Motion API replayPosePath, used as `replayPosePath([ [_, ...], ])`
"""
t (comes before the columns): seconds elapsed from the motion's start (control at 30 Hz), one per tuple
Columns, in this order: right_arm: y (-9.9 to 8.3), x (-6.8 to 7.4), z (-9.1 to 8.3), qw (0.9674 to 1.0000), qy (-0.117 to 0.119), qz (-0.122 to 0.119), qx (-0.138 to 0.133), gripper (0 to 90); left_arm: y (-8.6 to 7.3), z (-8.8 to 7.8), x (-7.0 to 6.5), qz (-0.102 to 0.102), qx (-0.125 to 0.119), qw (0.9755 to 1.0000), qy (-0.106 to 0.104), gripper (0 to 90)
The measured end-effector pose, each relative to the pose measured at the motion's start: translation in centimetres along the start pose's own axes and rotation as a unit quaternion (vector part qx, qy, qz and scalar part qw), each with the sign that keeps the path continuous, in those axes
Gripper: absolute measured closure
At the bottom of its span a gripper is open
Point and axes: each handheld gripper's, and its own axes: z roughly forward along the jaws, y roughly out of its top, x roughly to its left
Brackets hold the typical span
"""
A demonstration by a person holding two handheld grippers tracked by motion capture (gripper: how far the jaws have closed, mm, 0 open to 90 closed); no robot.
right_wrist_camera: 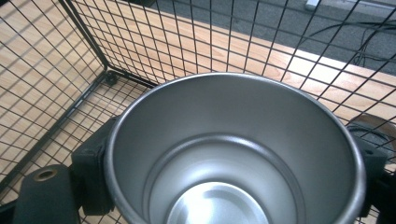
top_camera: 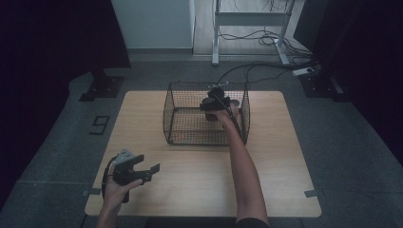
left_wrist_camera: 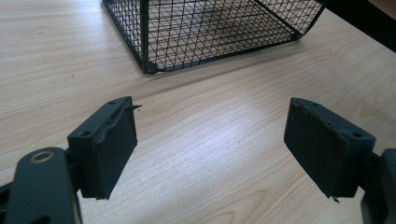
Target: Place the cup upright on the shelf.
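From above, I'm reaching my right gripper (top_camera: pixel 216 102) down into the wire basket (top_camera: pixel 180 97) at the far middle of the table (top_camera: pixel 266 190), while my left gripper (top_camera: pixel 135 170) is hovering over the near left corner. Along my left gripper, its jaws are standing spread with bare wood between them, the basket lying just beyond. Along my right gripper, I'm pinching a steel cup (right_wrist_camera: pixel 233 154) between both pads, mouth up, inside the basket.

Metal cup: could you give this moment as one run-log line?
right gripper: shut on metal cup, inside wire basket | left gripper: jaws open, empty, over table
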Motion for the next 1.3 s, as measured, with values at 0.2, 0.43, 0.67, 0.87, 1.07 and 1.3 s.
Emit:
replayPosePath([
  [0.2,-0.1,0.1,0.8,0.9999,-0.001,-0.002,0.01,15.1,0.0,-0.1,0.1,-0.001,-0.002,1.0,0.002,17.4],
  [0.43,-0.3,0.0,1.4,0.9998,-0.005,-0.002,0.022,15.1,0.0,0.0,0.0,0.0,0.0,1.0,0.0,17.4],
  [0.67,-0.5,0.0,1.7,0.9994,-0.003,-0.005,0.035,15.0,0.0,0.0,-0.1,0.002,0.0,1.0,0.0,17.4],
  [0.87,-0.5,-0.1,2.0,0.9988,0.0,-0.003,0.05,14.9,0.1,-0.2,-0.1,0.001,-0.003,1.0,0.0,17.4],
  [1.07,-0.6,0.0,2.1,0.9981,-0.002,-0.011,0.061,14.8,0.1,-0.3,-0.1,0.0,-0.005,1.0,0.0,17.4],
  [1.3,-0.5,-0.2,1.8,0.9969,0.004,-0.013,0.078,14.4,0.1,-0.4,-0.1,0.0,-0.007,1.0,0.0,17.4],
])
